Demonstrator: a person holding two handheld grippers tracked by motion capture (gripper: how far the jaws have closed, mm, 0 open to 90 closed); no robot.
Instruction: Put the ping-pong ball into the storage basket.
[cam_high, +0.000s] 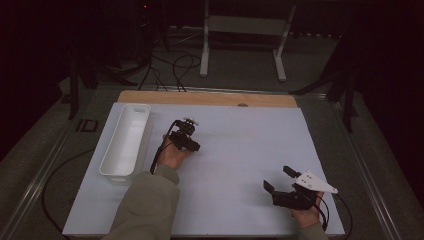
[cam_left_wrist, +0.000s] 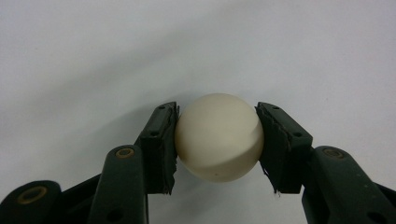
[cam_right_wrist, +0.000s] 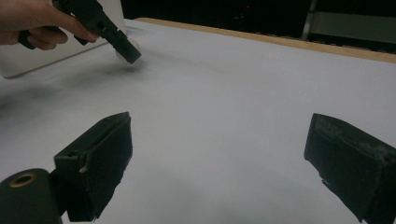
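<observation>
The left tongs (cam_left_wrist: 217, 142) are clenched on a small white ball (cam_left_wrist: 219, 136), pinching it by its sides just off the bench (cam_high: 240, 150), a little right of the white bin (cam_high: 125, 140) near the left edge. A round, smooth ball caught on two flat pads could squirt free and roll toward the far edge. The right tongs (cam_right_wrist: 219, 163) sit spread and empty by the near right corner, too far off to stop it.

On the table (cam_high: 240, 150), a tray (cam_high: 126, 140) lies along the left edge, the left gripper (cam_high: 186, 134) just right of it with a ball (cam_left_wrist: 218, 136) between its pads, and the right gripper (cam_high: 281, 182) sits well apart at the near right corner.
</observation>
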